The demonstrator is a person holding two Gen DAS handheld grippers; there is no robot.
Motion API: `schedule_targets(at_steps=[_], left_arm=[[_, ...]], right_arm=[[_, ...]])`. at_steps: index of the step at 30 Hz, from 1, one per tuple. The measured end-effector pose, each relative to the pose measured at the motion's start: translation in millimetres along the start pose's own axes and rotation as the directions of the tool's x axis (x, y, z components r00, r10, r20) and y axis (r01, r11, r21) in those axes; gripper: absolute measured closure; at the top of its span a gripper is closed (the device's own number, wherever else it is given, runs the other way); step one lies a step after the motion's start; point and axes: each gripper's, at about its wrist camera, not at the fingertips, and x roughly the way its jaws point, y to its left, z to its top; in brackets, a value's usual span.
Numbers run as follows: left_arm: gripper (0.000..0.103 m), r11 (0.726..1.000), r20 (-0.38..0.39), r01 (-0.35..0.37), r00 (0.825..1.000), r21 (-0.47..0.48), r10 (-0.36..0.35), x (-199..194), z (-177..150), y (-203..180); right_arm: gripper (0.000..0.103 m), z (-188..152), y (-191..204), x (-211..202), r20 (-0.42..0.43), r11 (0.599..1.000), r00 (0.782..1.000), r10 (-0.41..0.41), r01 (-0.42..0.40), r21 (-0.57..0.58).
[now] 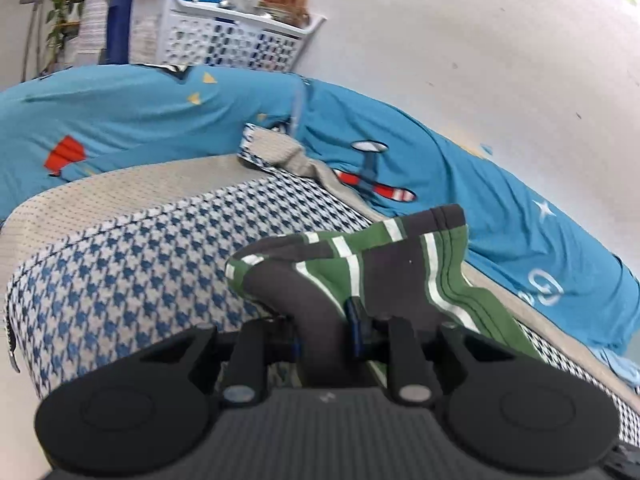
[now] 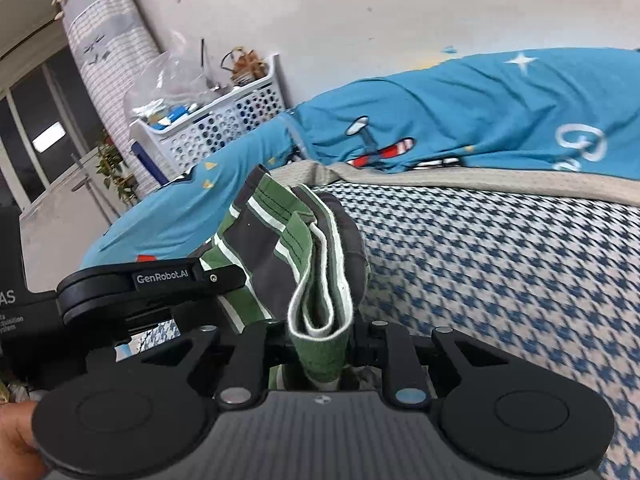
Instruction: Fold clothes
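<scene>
your two tools, left tool [image 1: 326,344] and right tool [image 2: 320,354], each nearly closed, pinch one green, grey and white striped knit garment [image 1: 384,264] above one houndstooth bed [image 1: 140,264].

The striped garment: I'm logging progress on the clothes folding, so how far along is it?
Done: the green, grey and white striped garment is already doubled over in layers. In hand: the left gripper and right gripper both pinch it above the houndstooth bed cover. Left: it is not yet laid down as a finished fold. No stack of folded clothes is in view.
</scene>
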Motion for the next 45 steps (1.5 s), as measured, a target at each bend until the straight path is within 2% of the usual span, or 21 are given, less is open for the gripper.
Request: schedule_targets(at_steps=[10, 21, 31, 33, 38, 39, 41, 42, 45], left_arm=[[0.084, 0.996, 0.039, -0.061, 0.997, -0.069, 0.064, 7, 18, 34], [0.084, 0.979, 0.057, -0.125, 0.989, -0.164, 0.136, 20, 44, 77], [0.084, 0.953, -0.015, -0.184, 0.982, -0.241, 0.186, 46, 52, 114], [0.084, 0.952, -0.05, -0.187, 0.982, -0.243, 0.18, 52, 52, 119], [0.08, 0.93, -0.137, -0.194, 0.978, -0.311, 0.158, 69, 47, 136], [0.076, 0.929, -0.152, -0.204, 0.975, -0.308, 0.163, 71, 47, 137], [0.072, 0.926, -0.135, -0.221, 0.973, -0.305, 0.188, 67, 49, 138], [0.073, 0.925, -0.126, -0.23, 0.972, -0.303, 0.2, 64, 50, 138], [0.071, 0.919, -0.101, -0.254, 0.967, -0.302, 0.234, 58, 53, 140]], right_arm=[[0.084, 22, 28, 38, -0.007, 0.998, 0.999, 0.04, -0.04, -0.054], [0.084, 35, 55, 98, -0.035, 0.989, 0.995, 0.092, -0.095, -0.113], [0.084, 34, 65, 156, -0.087, 0.982, 0.988, 0.125, -0.136, -0.128], [0.084, 32, 66, 167, -0.096, 0.983, 0.987, 0.127, -0.138, -0.12], [0.082, 28, 64, 191, -0.089, 0.99, 0.993, 0.076, -0.086, -0.111], [0.079, 27, 61, 196, -0.093, 0.993, 0.994, 0.056, -0.065, -0.097], [0.076, 28, 53, 203, -0.105, 0.998, 0.994, 0.028, -0.034, -0.05], [0.071, 28, 49, 202, -0.099, 0.999, 0.995, 0.022, -0.025, -0.026], [0.068, 30, 35, 192, -0.031, 0.999, 0.999, -0.029, 0.03, 0.032]])
